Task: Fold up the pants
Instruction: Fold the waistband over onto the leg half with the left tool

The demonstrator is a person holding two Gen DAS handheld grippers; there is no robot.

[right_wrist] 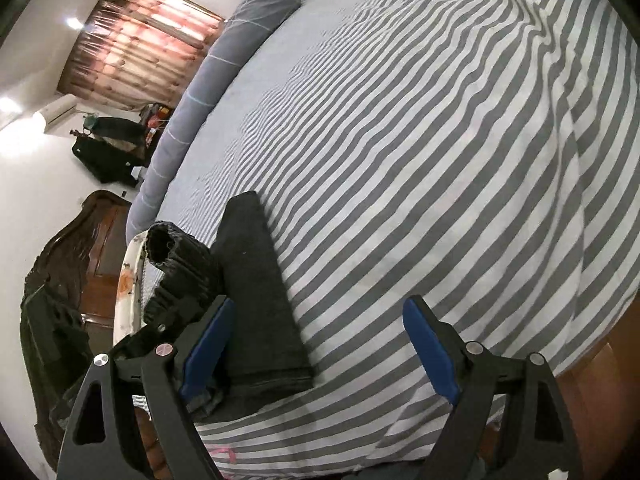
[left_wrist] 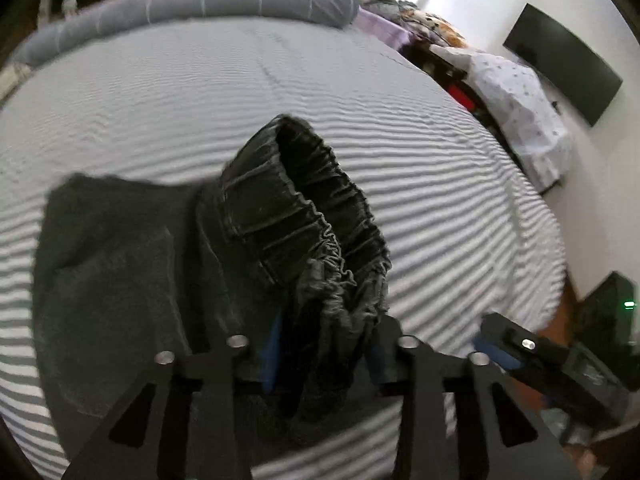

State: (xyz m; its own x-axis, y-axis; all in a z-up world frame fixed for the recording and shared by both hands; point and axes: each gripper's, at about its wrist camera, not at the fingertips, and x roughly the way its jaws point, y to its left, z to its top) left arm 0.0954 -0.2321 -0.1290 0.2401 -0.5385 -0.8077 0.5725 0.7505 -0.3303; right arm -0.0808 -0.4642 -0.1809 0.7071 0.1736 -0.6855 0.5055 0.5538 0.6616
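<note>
On the striped bed, dark pants lie folded.

Your right gripper: blue-padded black fingers spread wide, nothing between them | dark grey folded denim pants: lying flat on the grey-and-white striped bed sheet, left finger over their edge | gathered elastic waistband: raised at your left | grey bolster pillow: along the bed's far edge
</note>
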